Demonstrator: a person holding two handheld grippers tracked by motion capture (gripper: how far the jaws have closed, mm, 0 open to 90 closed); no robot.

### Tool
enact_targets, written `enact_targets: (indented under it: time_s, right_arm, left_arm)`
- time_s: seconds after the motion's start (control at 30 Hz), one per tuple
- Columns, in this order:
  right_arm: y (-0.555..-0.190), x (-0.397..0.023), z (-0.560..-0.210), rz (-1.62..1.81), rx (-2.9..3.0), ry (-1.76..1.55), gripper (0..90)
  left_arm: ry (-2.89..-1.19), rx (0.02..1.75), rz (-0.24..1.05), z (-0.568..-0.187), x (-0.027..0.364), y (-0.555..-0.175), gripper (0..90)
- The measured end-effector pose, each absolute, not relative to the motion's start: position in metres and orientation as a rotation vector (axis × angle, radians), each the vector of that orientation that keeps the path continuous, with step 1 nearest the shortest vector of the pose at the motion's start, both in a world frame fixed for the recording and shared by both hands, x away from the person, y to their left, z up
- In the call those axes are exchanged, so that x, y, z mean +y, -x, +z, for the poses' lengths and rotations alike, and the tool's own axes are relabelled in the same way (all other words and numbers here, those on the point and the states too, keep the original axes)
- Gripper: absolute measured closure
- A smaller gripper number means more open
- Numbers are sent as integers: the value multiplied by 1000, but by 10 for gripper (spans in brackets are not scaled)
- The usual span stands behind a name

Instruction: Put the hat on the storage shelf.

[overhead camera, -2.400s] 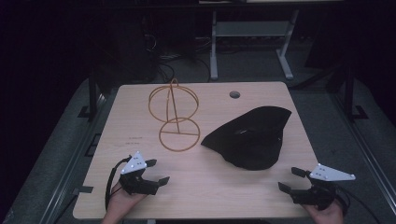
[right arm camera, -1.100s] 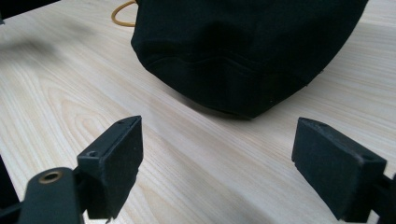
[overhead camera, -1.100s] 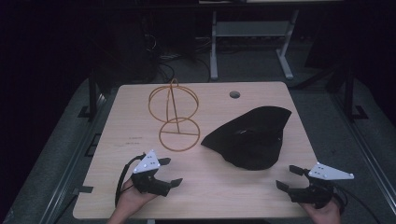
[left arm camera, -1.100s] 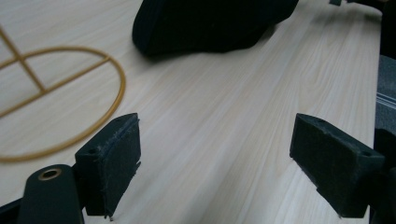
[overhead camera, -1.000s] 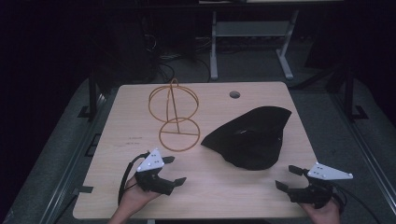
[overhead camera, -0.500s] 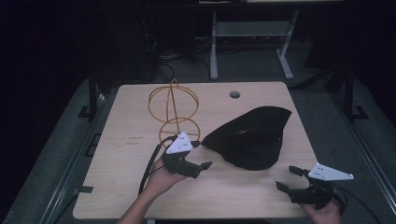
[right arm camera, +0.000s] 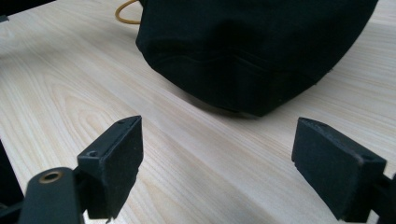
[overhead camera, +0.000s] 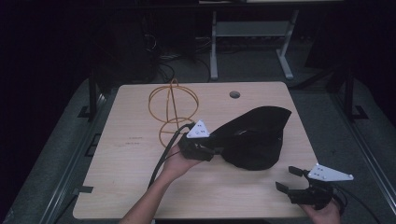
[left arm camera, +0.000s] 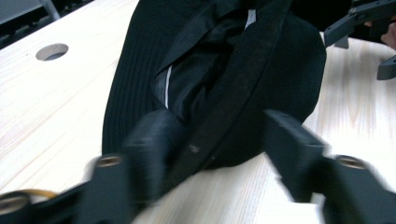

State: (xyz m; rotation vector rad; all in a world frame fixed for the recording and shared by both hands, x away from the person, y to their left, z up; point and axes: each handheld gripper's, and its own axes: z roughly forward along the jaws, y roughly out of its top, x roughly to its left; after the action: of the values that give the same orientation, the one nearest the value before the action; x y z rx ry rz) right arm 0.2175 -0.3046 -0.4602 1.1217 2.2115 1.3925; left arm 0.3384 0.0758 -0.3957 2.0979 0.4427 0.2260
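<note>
On my table lie one black hat [overhead camera: 254,137] at centre-right and one orange wire stand [overhead camera: 172,109] to its left, and my left gripper [overhead camera: 212,152], its jaws just closing, straddles the hat's near-left brim, while my right gripper [overhead camera: 286,179] waits wide open and empty at the near right.

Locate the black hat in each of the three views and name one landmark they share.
High view: black hat right of table centre, left tool at its left edge.
Left gripper view: upper centre, brim between the jaws.
Right gripper view: top centre.
Shared landmark: gold wire stand.
</note>
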Motion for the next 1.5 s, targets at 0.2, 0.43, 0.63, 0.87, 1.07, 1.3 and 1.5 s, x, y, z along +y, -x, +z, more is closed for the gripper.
enact_targets:
  time_s: [0.2,0.43,0.63,0.87,1.07,1.3,1.5]
  right_arm:
    - [-219,-303,-460,1387,2212,-1122,158]
    - [-221,-301,-457,1391,2196,-1120,158]
    - [-228,-304,-450,1412,2171,-1118,158]
    - [-240,-303,-444,1435,2147,-1113,154]
    - [-252,-299,-445,1476,2127,-1112,162]
    - [-269,-294,-452,1507,2184,-1108,306]
    - [-272,-284,-458,1436,2167,-1068,650]
  left_arm:
    - [-2100,354,192,-394,73,-333,725]
    - [-2062,245,104,-390,63,-322,856]
    - [-2024,197,69,-380,59,-315,861]
    - [-2038,151,69,-371,54,-309,861]
    - [-2046,138,73,-369,50,-308,861]
    - [-2061,144,70,-372,48,-310,860]
    - [-2052,144,58,-373,48,-310,859]
